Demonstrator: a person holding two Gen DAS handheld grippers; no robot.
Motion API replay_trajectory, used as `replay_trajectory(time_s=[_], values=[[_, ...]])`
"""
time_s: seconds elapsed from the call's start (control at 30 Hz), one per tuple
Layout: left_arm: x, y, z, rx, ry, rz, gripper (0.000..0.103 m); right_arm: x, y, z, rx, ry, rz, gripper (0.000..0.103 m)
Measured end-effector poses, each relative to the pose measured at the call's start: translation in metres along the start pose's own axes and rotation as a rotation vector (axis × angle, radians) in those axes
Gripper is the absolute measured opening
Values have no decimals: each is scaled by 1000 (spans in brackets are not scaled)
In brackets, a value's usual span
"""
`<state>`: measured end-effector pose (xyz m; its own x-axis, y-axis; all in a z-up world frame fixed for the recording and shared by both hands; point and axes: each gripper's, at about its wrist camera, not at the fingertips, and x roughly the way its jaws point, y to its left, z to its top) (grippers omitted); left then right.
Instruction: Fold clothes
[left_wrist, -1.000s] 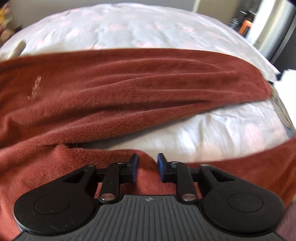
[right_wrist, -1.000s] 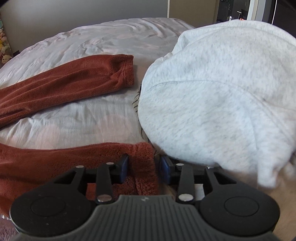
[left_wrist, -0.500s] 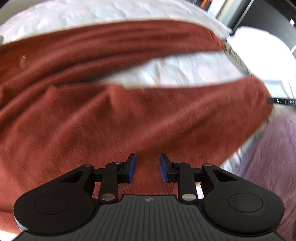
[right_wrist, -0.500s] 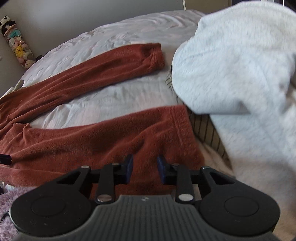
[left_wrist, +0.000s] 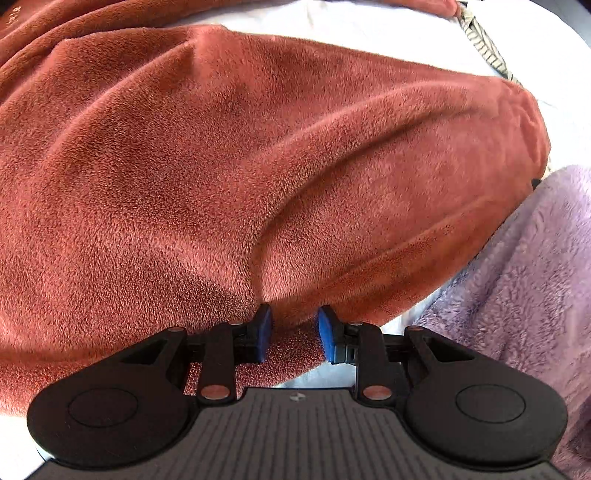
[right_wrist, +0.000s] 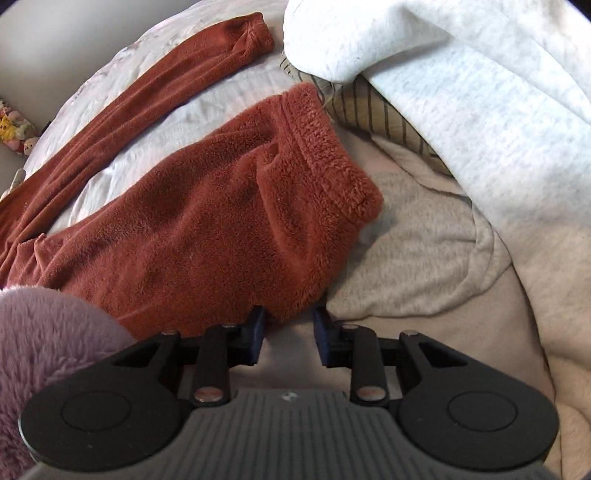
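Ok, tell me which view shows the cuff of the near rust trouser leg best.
The right wrist view: the ribbed cuff lies in full sight, just ahead of the right tongs. The left wrist view shows only that leg's bulging fleece, its cuff end foreshortened at the right edge.

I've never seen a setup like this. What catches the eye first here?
A fluffy rust-red fleece garment fills the left view, a fold of it between the left hand-held gripper fingers. In the right view its cuffed end lies ahead of the right hand-held gripper, beside a pale grey sweatshirt.
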<state>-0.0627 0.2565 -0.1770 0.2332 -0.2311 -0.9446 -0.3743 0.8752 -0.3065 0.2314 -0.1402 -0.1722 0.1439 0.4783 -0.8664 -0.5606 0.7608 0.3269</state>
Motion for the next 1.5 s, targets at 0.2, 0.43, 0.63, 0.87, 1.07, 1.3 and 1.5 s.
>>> replay_trajectory(time_s=[0.2, 0.43, 0.63, 0.87, 1.07, 1.3, 1.5], values=[[-40, -6, -4, 53, -167, -56, 29, -34, 17, 21, -69, -109, 33, 33], [-67, -15, 30, 184, -301, 121, 31, -32, 65, 79, -277, -173, 7, 34], [-61, -13, 79, 285, -348, 277, 41, 4, 106, 122, -471, -179, -48, 38], [-28, -11, 123, 407, -351, 407, 43, 49, 127, 156, -505, -181, -36, 43], [6, -12, 144, 502, -369, 506, 44, 81, 137, 159, -348, -183, 31, 43], [23, -28, 143, 638, -461, 636, 43, 101, 140, 138, -186, -150, 91, 43], [37, -31, 146, 658, -424, 663, 41, 103, 137, 138, -137, -164, 65, 47]])
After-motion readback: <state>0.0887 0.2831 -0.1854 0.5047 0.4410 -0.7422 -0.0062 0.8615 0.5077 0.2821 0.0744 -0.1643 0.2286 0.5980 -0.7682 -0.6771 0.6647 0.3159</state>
